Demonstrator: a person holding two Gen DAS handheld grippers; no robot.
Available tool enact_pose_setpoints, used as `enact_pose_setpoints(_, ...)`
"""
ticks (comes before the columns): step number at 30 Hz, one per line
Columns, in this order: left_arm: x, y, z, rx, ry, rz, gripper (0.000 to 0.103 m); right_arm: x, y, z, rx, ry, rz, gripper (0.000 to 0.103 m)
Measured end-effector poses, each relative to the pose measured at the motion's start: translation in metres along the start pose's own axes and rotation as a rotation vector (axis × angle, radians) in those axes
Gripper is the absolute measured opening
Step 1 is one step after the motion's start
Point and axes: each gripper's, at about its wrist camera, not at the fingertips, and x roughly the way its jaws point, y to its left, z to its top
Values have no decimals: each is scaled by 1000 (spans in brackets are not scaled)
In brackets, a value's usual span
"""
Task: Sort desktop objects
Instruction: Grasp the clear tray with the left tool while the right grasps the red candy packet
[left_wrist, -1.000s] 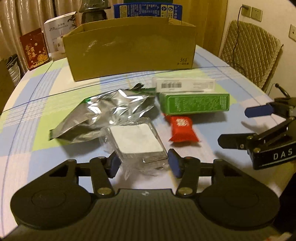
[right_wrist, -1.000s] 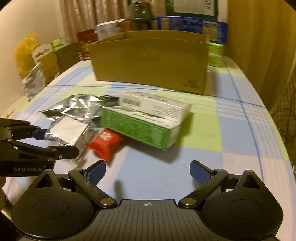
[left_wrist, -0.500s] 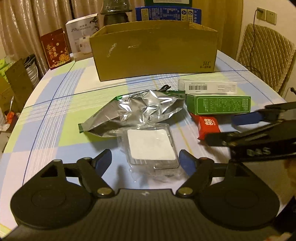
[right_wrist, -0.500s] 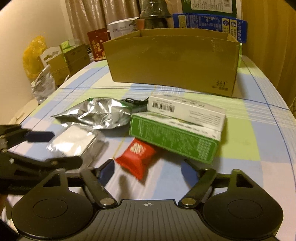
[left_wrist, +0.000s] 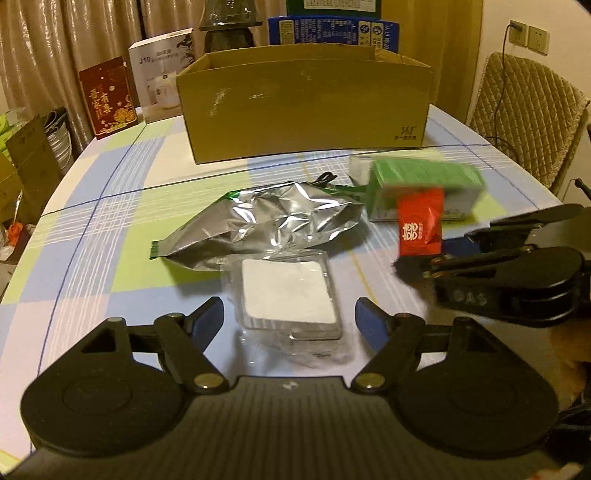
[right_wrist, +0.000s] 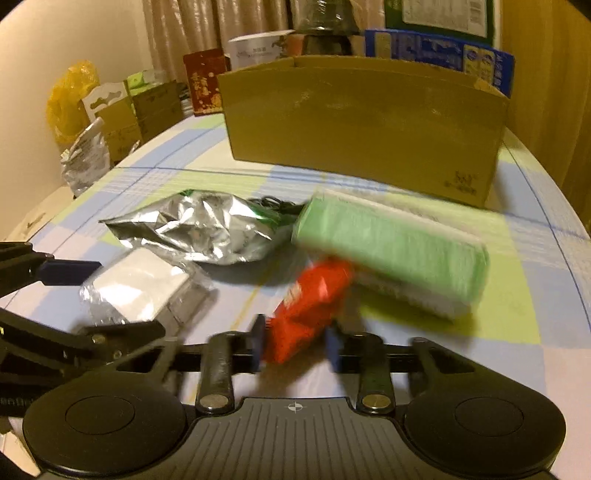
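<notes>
Right gripper (right_wrist: 295, 347) has its pads closed onto the near end of the red candy packet (right_wrist: 310, 302). The packet sticks out forward and tilts up, clear of the tablecloth (right_wrist: 517, 350). In the left wrist view it stands upright in front of the green box (left_wrist: 424, 177), so I judge it already lifted, not dragged. An end grip makes sense: the packet is small and soft, and its far end sits close to the boxes, so that is the one free edge.

Left gripper (left_wrist: 290, 317) is wide open and holds nothing. Its fingers straddle the clear-wrapped white square pack (left_wrist: 288, 291) without touching it. Looks like staging for the next pick while the right hand works.

The green box is stacked with a white box (right_wrist: 406, 295). Both are motion-blurred in the right view, so I can't tell exactly how they rest on each other. The crumpled foil bag (left_wrist: 266, 221) lies flat between the white pack and the boxes, its edge just beside or overlapping the pack's wrapper.

The open cardboard box (left_wrist: 306, 107) sits at the far side of the table, well apart from the clutter. It is the likely drop target, and its top is open for a straight drop.

Risks: the packet may pivot in the pads on the way over. The two grippers are also close, so watch crossing paths.
</notes>
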Motion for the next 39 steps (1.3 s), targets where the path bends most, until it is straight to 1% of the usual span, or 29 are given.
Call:
enact_pose_setpoints(1,1,-1,0,2,1,-4,75,-3,-3,-1,14,7,0,6)
enact_pose_setpoints(3,2,-4,-1,7,-1,-6,75,-9,-11,-4,55,20,-2,4)
enact_pose_setpoints(6,5,-6,0,5,-5,-3,75,-18,-20,-6,80,38,-17,4)
enact_pose_setpoints(8,7,-8,0,5,-7,1,75,-22,-23,-7,80,32,-39,5)
enact_pose_setpoints(9,9,-9,1,7,-7,7,75,-23,-23,-7,66,28,-54,9)
enact_pose_setpoints(11,12,-10,1,16,-6,21,75,-23,-22,-7,42,15,-69,39)
enact_pose_setpoints(12,12,-11,1,22,-4,27,74,-23,-21,-7,30,2,-73,69)
enact_pose_setpoints(13,13,-11,1,27,-3,33,68,-24,-19,-6,15,-20,-77,74)
enact_pose_setpoints(14,12,-10,0,28,-1,38,58,-24,-16,-5,-9,-36,-72,74)
enact_pose_setpoints(15,12,-9,0,25,2,41,55,-22,-13,-3,-32,-39,-68,74)
enact_pose_setpoints(17,10,-3,0,-1,9,23,51,-16,-9,0,-78,-46,-68,74)
enact_pose_setpoints(19,9,1,-1,-24,17,4,50,-7,-5,4,-108,-53,-78,74)
enact_pose_setpoints(22,6,3,-2,-21,14,-7,48,3,-6,8,-75,-57,-64,74)
enact_pose_setpoints(26,3,4,-1,-31,12,-28,46,15,-3,13,-83,-71,-56,74)
enact_pose_setpoints(31,2,5,-1,-43,15,-31,46,24,-6,21,5,-72,-35,74)
enact_pose_setpoints(34,3,4,-1,-43,16,-29,46,32,-2,22,-32,-60,-62,73)
enact_pose_setpoints(35,3,4,-2,-42,16,-28,46,34,-1,22,-41,-51,-71,65)
enact_pose_setpoints(37,3,4,-2,-49,15,-29,46,32,-3,21,-32,-54,-83,57)
enact_pose_setpoints(39,4,5,-1,-54,15,-29,46,29,-5,21,-25,-50,-79,45)
